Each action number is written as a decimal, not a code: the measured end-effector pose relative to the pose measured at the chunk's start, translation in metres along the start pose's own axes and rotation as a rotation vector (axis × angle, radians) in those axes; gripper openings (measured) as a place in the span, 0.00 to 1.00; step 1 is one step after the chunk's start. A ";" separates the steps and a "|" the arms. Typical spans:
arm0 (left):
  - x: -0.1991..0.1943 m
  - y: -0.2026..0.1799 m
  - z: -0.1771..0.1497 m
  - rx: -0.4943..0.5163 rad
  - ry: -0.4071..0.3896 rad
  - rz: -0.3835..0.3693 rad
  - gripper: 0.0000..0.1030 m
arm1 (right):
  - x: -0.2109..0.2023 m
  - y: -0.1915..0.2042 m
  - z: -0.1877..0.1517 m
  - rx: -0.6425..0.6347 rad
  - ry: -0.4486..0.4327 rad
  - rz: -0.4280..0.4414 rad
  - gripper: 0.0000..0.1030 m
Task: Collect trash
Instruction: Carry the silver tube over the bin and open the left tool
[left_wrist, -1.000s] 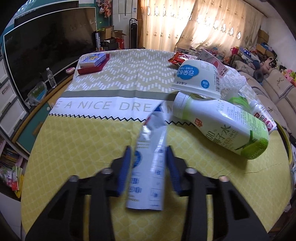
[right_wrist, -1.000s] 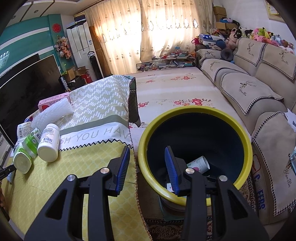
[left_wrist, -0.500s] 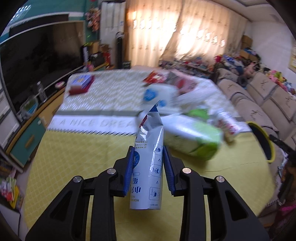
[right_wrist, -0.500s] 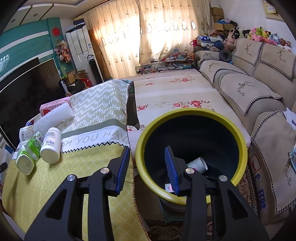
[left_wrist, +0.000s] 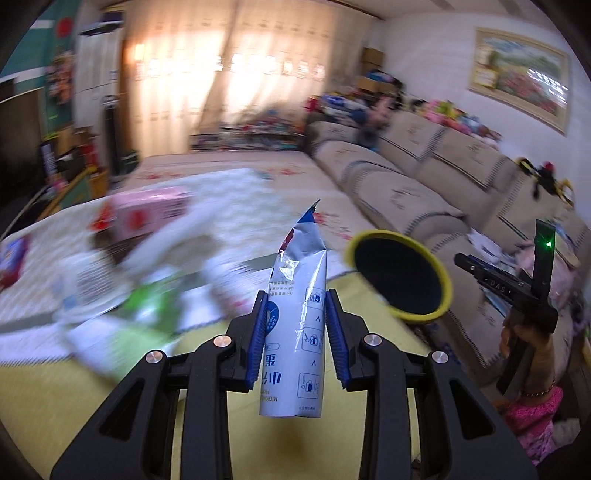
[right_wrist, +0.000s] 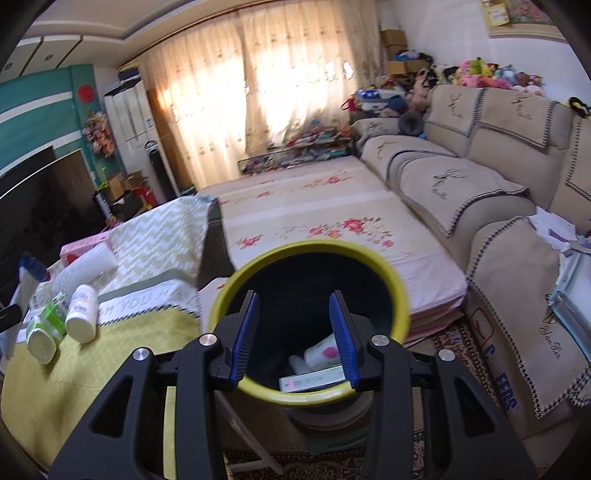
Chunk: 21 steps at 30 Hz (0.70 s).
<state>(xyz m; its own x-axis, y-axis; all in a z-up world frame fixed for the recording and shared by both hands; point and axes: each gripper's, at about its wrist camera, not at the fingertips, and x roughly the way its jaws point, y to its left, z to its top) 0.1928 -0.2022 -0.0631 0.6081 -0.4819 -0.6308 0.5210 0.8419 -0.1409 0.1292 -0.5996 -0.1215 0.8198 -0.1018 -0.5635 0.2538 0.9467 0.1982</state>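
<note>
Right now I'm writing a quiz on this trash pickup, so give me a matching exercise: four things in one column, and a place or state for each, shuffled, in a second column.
Things:
1. torn wrapper
2. white bottle
3. yellow-rimmed bin
4. right gripper

Places or states:
A. lying on the yellow tablecloth
B. open, nothing between its fingers
C. clamped in the left gripper
D. on the floor past the table edge, trash already inside

Pairs: 1-C, 2-A, 3-D, 4-B
</note>
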 end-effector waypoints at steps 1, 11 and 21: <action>0.010 -0.012 0.006 0.018 0.009 -0.019 0.31 | -0.002 -0.008 0.000 0.011 -0.008 -0.009 0.38; 0.105 -0.114 0.051 0.150 0.089 -0.160 0.31 | -0.010 -0.055 0.001 0.085 -0.035 -0.057 0.38; 0.186 -0.162 0.082 0.175 0.097 -0.153 0.53 | -0.009 -0.070 -0.003 0.120 -0.032 -0.069 0.43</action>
<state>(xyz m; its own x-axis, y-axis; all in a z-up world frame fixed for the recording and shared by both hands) 0.2701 -0.4481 -0.0951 0.4581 -0.5681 -0.6837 0.7036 0.7018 -0.1117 0.1027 -0.6638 -0.1321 0.8138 -0.1768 -0.5536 0.3681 0.8939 0.2557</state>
